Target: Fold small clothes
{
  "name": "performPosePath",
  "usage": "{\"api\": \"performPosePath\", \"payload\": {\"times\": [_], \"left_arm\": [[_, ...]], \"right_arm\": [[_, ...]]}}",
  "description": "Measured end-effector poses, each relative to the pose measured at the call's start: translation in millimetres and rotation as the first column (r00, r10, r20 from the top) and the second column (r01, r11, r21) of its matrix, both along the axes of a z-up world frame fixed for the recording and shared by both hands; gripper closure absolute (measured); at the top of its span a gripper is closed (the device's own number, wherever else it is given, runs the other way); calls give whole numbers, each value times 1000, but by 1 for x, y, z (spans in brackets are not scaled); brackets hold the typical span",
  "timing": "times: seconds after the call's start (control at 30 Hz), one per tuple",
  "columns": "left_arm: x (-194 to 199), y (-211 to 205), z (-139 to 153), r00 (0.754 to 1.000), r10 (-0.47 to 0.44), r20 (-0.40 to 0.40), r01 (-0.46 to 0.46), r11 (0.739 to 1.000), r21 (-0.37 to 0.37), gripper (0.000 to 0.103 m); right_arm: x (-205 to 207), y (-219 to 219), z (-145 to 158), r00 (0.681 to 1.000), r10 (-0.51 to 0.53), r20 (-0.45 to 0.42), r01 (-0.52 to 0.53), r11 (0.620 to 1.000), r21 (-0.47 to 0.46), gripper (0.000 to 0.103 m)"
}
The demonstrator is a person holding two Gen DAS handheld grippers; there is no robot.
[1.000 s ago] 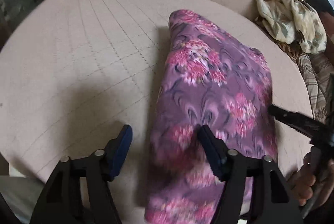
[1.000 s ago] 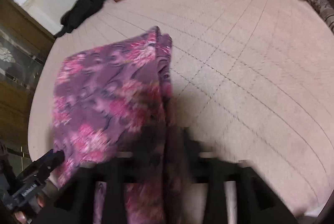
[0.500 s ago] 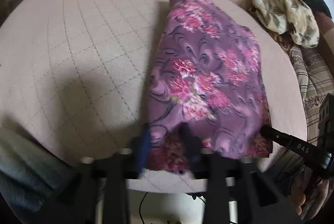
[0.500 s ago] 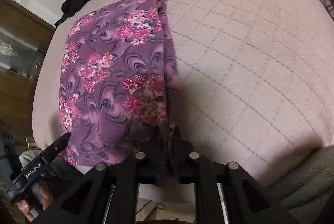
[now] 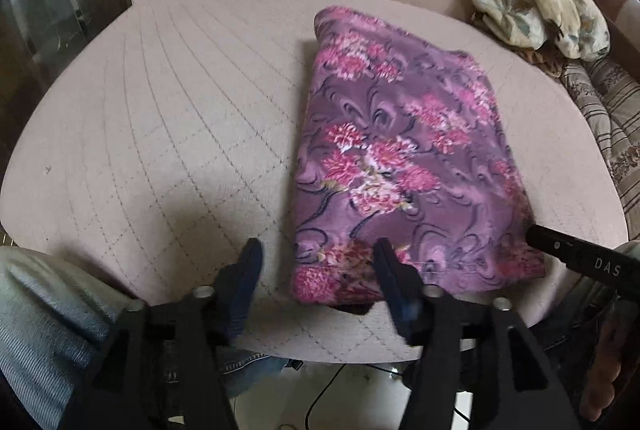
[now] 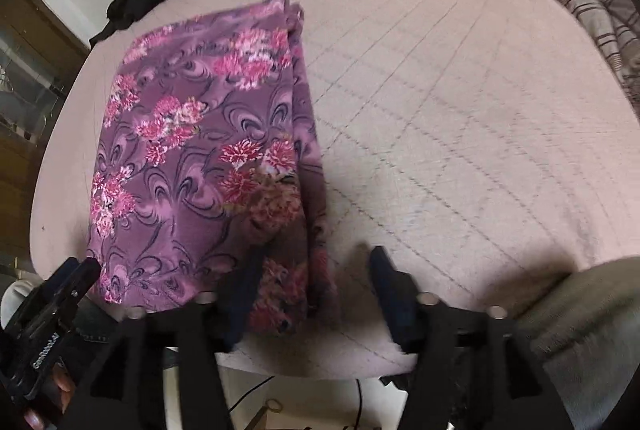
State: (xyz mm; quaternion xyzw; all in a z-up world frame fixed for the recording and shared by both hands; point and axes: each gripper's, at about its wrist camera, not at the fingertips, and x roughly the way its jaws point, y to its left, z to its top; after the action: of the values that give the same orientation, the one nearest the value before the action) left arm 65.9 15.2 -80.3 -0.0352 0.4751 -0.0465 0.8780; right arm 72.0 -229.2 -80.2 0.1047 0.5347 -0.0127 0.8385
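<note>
Both grippers, left [image 5: 316,282] and right [image 6: 316,282], spread, holding nothing; purple floral garment [image 5: 404,165] overhangs quilted table [image 5: 160,133] near edge, could slide off.

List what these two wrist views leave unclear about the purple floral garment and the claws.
- Purple floral garment, left wrist view: layers beneath are hidden under the top panel; fold count unknown.
- Garment's near right corner, right wrist view: blurred and shadowed by the right claw.
- Right claw, left wrist view: only a tip shows at the frame's right edge.
- Left claw: open; contact with the hem is unclear.
</note>
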Motion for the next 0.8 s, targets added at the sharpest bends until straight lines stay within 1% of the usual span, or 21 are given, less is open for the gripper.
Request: {"api": "performPosePath", "payload": {"times": [0.07,0.17,0.27,0.3,0.33,0.4,0.47,0.57,0.67,0.8], "left_arm": [[-9,-2,3,1000,2,21,-2,1000,23,33],[-26,-7,7,999,0,51,-4,998,70,33],[-39,-6,17,997,1,77,-6,998,66,32],[-46,-5,25,995,9,100,-15,998,59,30],[-52,-3,30,993,13,117,-19,999,50,27],[-65,1,46,985,31,172,-37,999,35,20],[-77,3,61,976,44,212,-53,998,37,17],[-95,4,85,966,47,255,-60,997,43,10],[-108,11,107,958,58,280,-73,996,45,8],[-125,20,137,948,82,309,-98,995,37,4]], "right_arm": [[-11,-2,1,1000,-4,8,4,1000,7,38],[-31,-4,2,1000,-19,19,18,999,39,38],[-51,-4,12,998,-22,64,20,999,31,38],[-56,-1,17,997,-16,80,15,1000,17,37],[-60,2,22,996,-13,92,13,1000,1,33],[-68,8,36,992,-2,124,7,999,-40,31],[-80,13,49,987,21,157,-13,999,-50,26],[-96,24,74,978,57,200,-46,997,-60,20],[-109,33,97,971,86,224,-68,994,-83,15],[-128,41,132,952,89,291,-55,991,-123,11]]}}
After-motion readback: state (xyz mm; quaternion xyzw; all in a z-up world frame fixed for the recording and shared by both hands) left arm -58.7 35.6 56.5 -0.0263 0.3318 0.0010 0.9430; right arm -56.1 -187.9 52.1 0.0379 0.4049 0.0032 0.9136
